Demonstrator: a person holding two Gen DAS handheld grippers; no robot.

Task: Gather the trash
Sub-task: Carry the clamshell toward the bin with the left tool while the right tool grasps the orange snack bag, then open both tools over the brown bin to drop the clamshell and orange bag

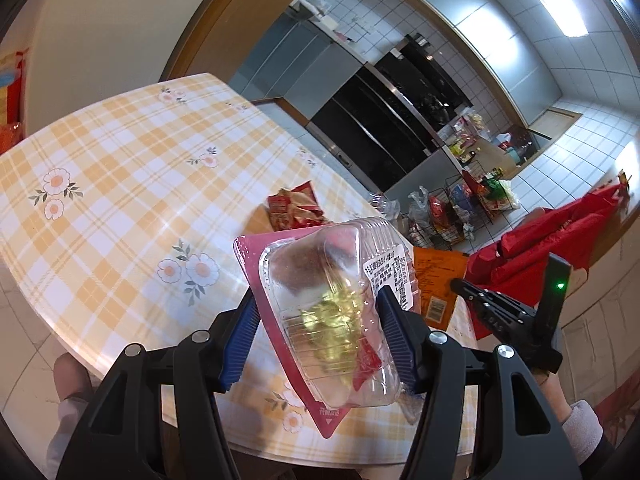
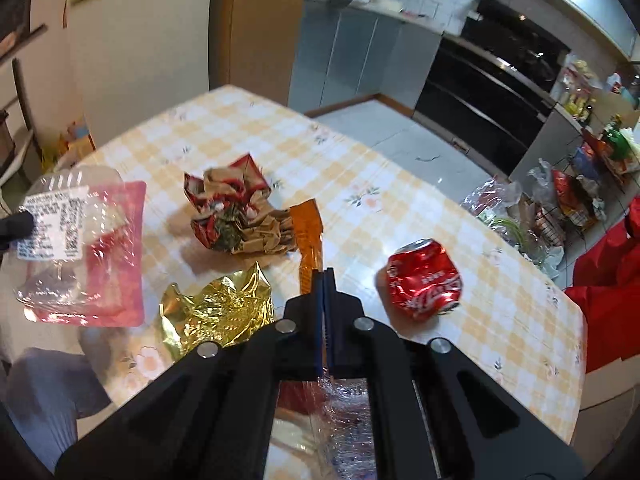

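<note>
A clear, thin-walled plastic clamshell container (image 1: 332,312) on a pink backing card is held above the bench (image 1: 120,168), clamped between the blue ribbed fingers (image 1: 396,340) of the left gripper (image 1: 320,340). It is judged to be light, springy and easily crushed; its smooth walls look slippery, so it is best taken across the ribbed bulge, as here, not by the flat card. Gold foil and a red scrap can be seen inside it.

The fingers of the right gripper (image 2: 324,312) are closed together on a thin orange plastic wrapper strip (image 2: 309,236), which runs out ahead of the tips; crinkled clear film hangs beneath. Such film is judged limp and almost weightless, and it is held securely only by a pinch on a gathered fold.

On the yellow-and-white checked, glossy bench cover, 3 more pieces remain:
- a crumpled ball of brown paper with red print (image 2: 236,212), soft and compressible, to be taken anywhere across its bulk;
- a crinkled gold foil wrapper (image 2: 216,312), light and stiff-creased, best pinched at a raised ridge;
- a dented red aluminium drink can (image 2: 424,280), lying on its side, rigid but smooth, likely to roll, best gripped across its crushed waist.

A red fabric bag (image 1: 536,256) lies beyond the bench edge.
</note>
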